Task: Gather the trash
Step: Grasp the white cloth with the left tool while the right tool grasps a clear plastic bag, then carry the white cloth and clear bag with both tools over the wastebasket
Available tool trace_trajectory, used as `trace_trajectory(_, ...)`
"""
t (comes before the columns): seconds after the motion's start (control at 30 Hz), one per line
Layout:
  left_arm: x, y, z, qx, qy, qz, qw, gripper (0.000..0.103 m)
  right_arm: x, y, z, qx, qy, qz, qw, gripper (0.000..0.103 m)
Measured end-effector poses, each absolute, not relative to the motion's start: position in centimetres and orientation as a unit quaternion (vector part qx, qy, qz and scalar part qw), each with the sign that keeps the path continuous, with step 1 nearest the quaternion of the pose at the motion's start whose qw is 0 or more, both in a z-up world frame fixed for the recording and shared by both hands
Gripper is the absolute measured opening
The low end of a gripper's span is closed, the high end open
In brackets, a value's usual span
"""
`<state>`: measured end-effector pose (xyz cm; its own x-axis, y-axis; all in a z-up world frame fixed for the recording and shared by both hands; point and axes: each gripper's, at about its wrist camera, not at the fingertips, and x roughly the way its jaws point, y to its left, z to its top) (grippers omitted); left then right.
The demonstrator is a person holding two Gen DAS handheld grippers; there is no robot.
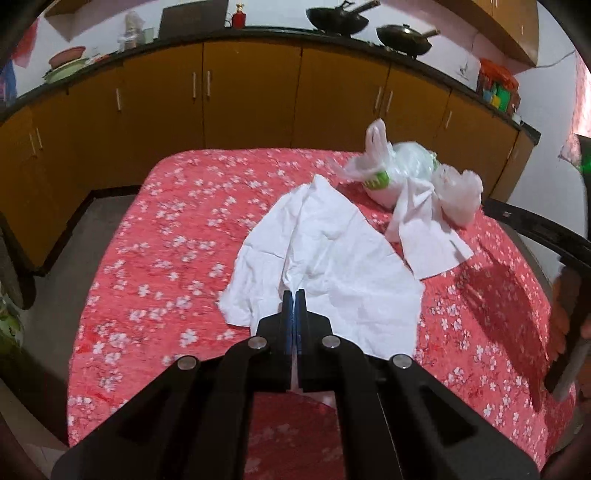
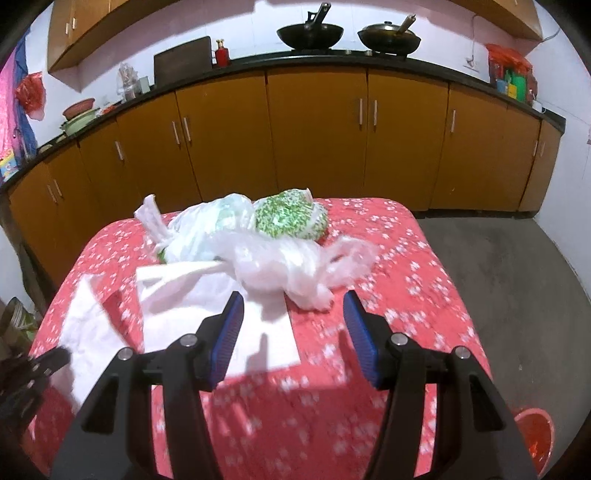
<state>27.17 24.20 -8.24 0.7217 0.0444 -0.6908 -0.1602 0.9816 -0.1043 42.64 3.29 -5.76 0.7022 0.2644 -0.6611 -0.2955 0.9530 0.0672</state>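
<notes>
Paper sheets point(image 1: 325, 258) on table point(image 1: 155, 236) front-centre, plastic bags point(image 2: 258, 240) just behind, touching; cabinets point(image 2: 314, 136) beyond.

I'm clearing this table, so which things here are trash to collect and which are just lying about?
Trash: white tissue shut in the left gripper, folded paper, clear plastic bag, green printed wrapper.
Lying about: woks, red bottle, basins.

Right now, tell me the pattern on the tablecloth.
The tablecloth is red with small white blossoms, clearest in the left wrist view.
</notes>
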Motion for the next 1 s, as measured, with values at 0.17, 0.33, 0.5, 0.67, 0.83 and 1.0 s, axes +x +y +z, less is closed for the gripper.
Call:
trace_trajectory(0.17,26.5,24.9,-7.7,-0.081,0.360,0.062,0.927,0.001,44.7,5.4,-6.3,-0.047,0.365,0.142,0.919,0.059)
trace_trajectory(0.33,25.8,25.2,-7.2,-0.077,0.350,0.070,0.931,0.001,44.9,4.5,-6.8,-0.030,0.380,0.146,0.913,0.004)
trace_trajectory(0.5,24.8,25.4,-6.3,-0.080,0.337,0.070,0.936,0.001,41.8,1.3,-5.7,0.002,0.362,0.151,0.920,0.003)
trace_trajectory(0.67,24.0,24.3,-5.0,-0.080,0.326,0.058,0.940,0.001,38.3,-2.4,-3.7,0.035,0.339,0.160,0.926,0.003)
trace_trajectory(0.83,23.4,21.6,-3.1,-0.070,0.312,0.028,0.947,0.001,35.4,-6.3,-1.6,0.060,0.319,0.153,0.933,0.003)
trace_trajectory(1.0,23.2,17.7,-1.3,-0.056,0.300,-0.015,0.952,0.001,33.5,-10.3,-0.7,0.070,0.310,0.128,0.939,0.002)
